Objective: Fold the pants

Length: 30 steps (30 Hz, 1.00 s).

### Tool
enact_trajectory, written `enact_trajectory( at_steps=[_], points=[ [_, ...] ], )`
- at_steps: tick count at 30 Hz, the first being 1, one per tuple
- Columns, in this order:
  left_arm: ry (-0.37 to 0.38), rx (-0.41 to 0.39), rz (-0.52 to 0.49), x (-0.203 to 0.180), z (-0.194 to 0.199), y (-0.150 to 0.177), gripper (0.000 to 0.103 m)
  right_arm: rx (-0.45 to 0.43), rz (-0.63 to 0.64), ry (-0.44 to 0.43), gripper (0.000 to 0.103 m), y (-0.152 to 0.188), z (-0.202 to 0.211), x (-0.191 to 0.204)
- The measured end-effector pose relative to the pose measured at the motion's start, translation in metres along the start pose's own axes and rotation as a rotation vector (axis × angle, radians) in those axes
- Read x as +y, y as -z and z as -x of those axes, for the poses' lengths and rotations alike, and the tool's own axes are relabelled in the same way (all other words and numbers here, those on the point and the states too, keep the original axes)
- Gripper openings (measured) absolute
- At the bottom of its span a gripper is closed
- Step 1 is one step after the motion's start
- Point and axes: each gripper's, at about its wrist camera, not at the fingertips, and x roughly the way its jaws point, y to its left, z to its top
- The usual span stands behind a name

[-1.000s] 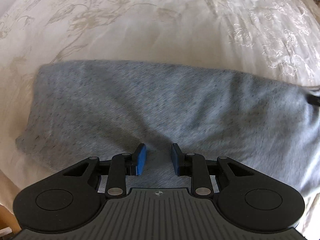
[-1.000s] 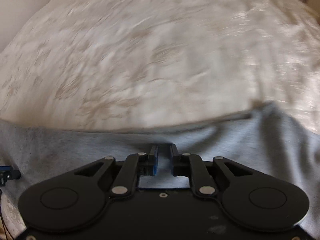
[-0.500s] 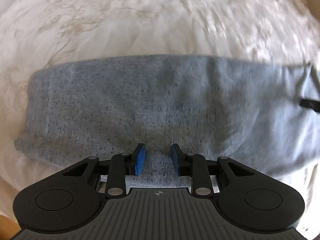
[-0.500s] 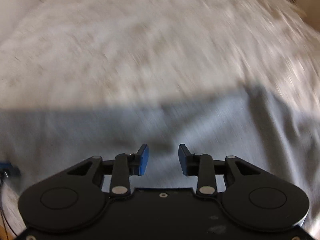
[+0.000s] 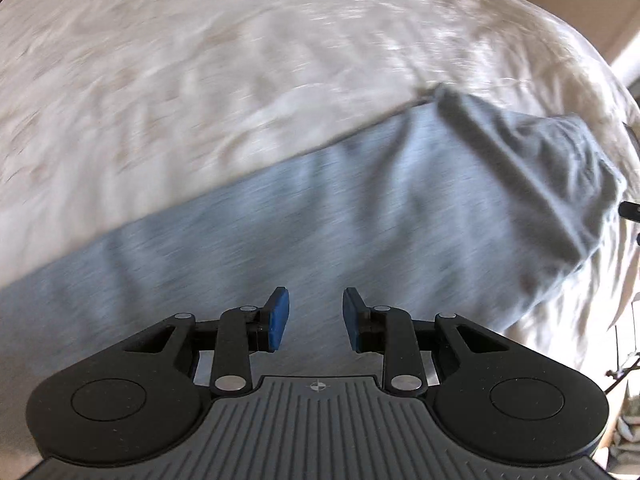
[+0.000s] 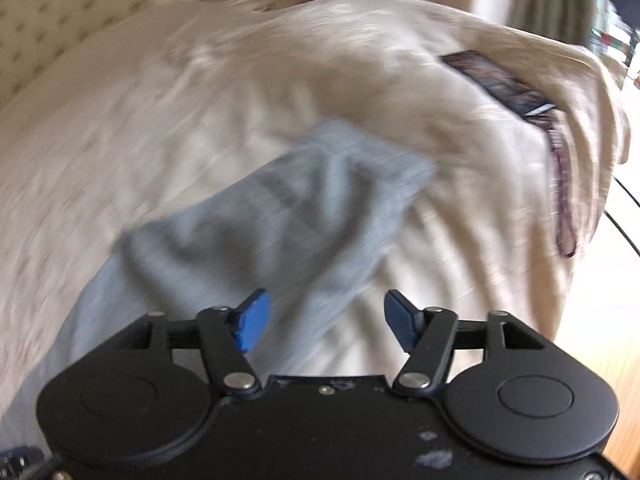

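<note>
Cream bedding (image 5: pixel 200 80) with a faint floral pattern is covering the bed and filling most of both views, blurred by motion. At the bottom centre of the left wrist view, the left gripper (image 5: pixel 316 318) is hanging just above grey fabric with its blue pads (image 5: pixel 278 318) parted by a moderate gap and nothing between them. At the bottom of the right wrist view, the right gripper (image 6: pixel 326 322) is spreading its blue pads (image 6: pixel 252 326) wider apart, also gripping nothing.

Beyond the left gripper, the grey pants (image 5: pixel 320 220) are lying flat on the bedding as a long band running from the lower left to the upper right of the frame, with a darker creased end at the right. In the right wrist view the pants (image 6: pixel 280 216) are stretching from the lower left toward the centre, their end rumpled.

Farther off, at the upper right of that view, a dark patterned cloth (image 6: pixel 500 82) is lying near the bed's edge, and a tufted headboard (image 6: pixel 60 20) is showing at the upper left.
</note>
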Motion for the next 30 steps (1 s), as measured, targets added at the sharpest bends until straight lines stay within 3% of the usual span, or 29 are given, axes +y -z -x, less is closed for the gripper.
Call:
enact_trajectory(
  at_steps=[7, 8, 9, 10, 12, 13, 16, 17, 19, 21, 23, 25, 26, 30],
  points=[
    [-0.006, 0.009, -0.024, -0.053, -0.013, -0.012, 0.029, 0.078, -0.041, 0.028, 0.071, -0.044, -0.051, -0.029],
    [-0.013, 0.014, -0.022, -0.057, -0.016, -0.012, 0.029, 0.095, -0.054, 0.026, 0.066, -0.045, -0.057, -0.032],
    [-0.022, 0.017, -0.020, -0.059, -0.017, -0.012, 0.029, 0.115, -0.064, 0.029, 0.032, -0.048, -0.063, -0.033],
    [-0.030, 0.019, -0.016, -0.061, -0.017, -0.013, 0.029, 0.133, -0.069, 0.015, 0.006, -0.052, -0.068, -0.032],
    [-0.041, 0.018, -0.006, -0.062, -0.016, -0.016, 0.029, 0.144, -0.068, -0.062, 0.006, -0.064, -0.070, -0.028],
    [-0.047, 0.018, -0.004, -0.063, -0.017, -0.019, 0.029, 0.102, -0.030, -0.127, 0.006, -0.072, -0.060, -0.021],
    [-0.065, 0.011, -0.006, -0.066, -0.020, -0.027, 0.029, -0.122, 0.117, -0.355, 0.006, -0.083, -0.011, -0.009],
    [-0.068, 0.011, -0.005, -0.067, -0.022, -0.029, 0.029, -0.136, 0.123, -0.358, 0.006, -0.084, -0.008, -0.011],
    [-0.068, 0.016, -0.005, -0.070, -0.027, -0.034, 0.029, -0.066, 0.080, -0.282, 0.006, -0.080, -0.028, -0.025],
    [-0.065, 0.016, -0.011, -0.075, -0.031, -0.038, 0.029, 0.087, 0.070, -0.098, 0.007, -0.069, -0.071, -0.040],
    [-0.061, 0.019, -0.021, -0.079, -0.033, -0.040, 0.029, 0.207, 0.066, -0.055, 0.013, -0.059, -0.099, -0.053],
    [-0.062, 0.019, -0.028, -0.084, -0.034, -0.041, 0.029, 0.185, 0.073, -0.060, 0.034, -0.061, -0.089, -0.058],
    [-0.061, 0.016, -0.023, -0.085, -0.033, -0.042, 0.029, 0.155, 0.093, -0.053, 0.052, -0.064, -0.078, -0.057],
    [-0.056, 0.025, 0.013, -0.085, -0.034, -0.040, 0.029, -0.003, 0.220, -0.079, 0.054, -0.083, -0.034, -0.050]
  ],
)
